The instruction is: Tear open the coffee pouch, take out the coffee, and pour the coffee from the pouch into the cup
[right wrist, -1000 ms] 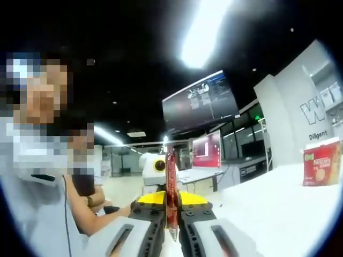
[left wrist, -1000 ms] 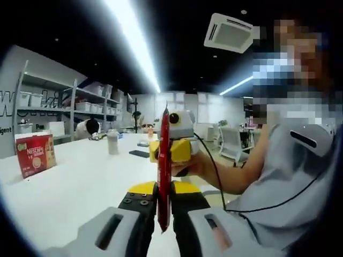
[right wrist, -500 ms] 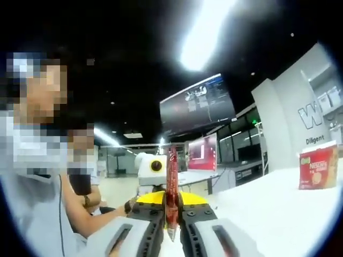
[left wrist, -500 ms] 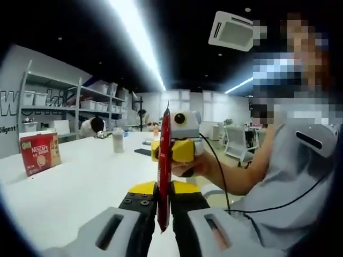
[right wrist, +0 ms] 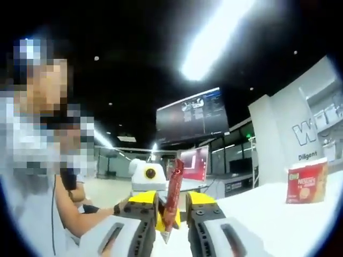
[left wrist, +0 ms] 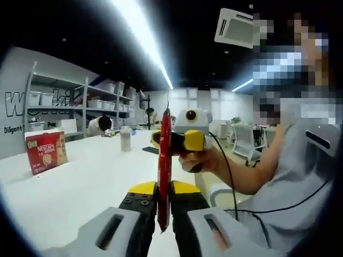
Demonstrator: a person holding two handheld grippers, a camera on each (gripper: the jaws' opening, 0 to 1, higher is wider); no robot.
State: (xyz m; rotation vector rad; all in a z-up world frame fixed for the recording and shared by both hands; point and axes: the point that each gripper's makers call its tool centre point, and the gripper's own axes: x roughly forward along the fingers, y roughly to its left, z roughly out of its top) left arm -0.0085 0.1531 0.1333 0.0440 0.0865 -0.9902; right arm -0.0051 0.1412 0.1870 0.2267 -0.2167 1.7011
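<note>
Left gripper view: a red Nescafé box stands at the left on the white table. The left gripper has its jaws closed tight on the red coffee pouch, a slim stick held edge-on, its long axis upright along the jaws. The right gripper, in the person's hand, meets the pouch near its upper end.

Right gripper view: the right gripper shows its jaws parted a little, the pouch between them, leaning slightly, pointed end down; contact with the pads cannot be told. The box stands far right.
</note>
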